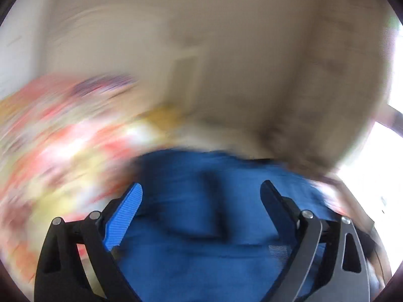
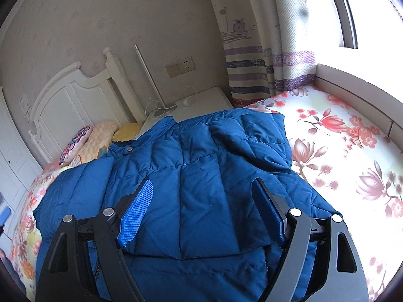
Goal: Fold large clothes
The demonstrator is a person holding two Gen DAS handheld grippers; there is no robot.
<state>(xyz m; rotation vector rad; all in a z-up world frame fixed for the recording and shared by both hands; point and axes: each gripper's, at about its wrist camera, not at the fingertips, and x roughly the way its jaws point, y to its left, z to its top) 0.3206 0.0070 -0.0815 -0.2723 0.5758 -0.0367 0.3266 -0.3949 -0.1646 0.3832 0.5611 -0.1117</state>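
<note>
A blue quilted puffer jacket (image 2: pixel 196 161) lies on a floral bedsheet (image 2: pixel 347 136), partly folded, its collar with a snap button toward the headboard. My right gripper (image 2: pixel 202 188) hovers open and empty just above the jacket's middle. In the left wrist view the picture is heavily motion-blurred; the jacket (image 1: pixel 201 216) fills the lower centre, and my left gripper (image 1: pixel 201 188) is open and empty above it.
A white headboard (image 2: pixel 75 95) and pillows (image 2: pixel 100 136) are at the far left. A white nightstand (image 2: pixel 201 103) with a lamp and cables stands behind the jacket. A striped curtain (image 2: pixel 264 50) and window ledge (image 2: pixel 357 93) are on the right.
</note>
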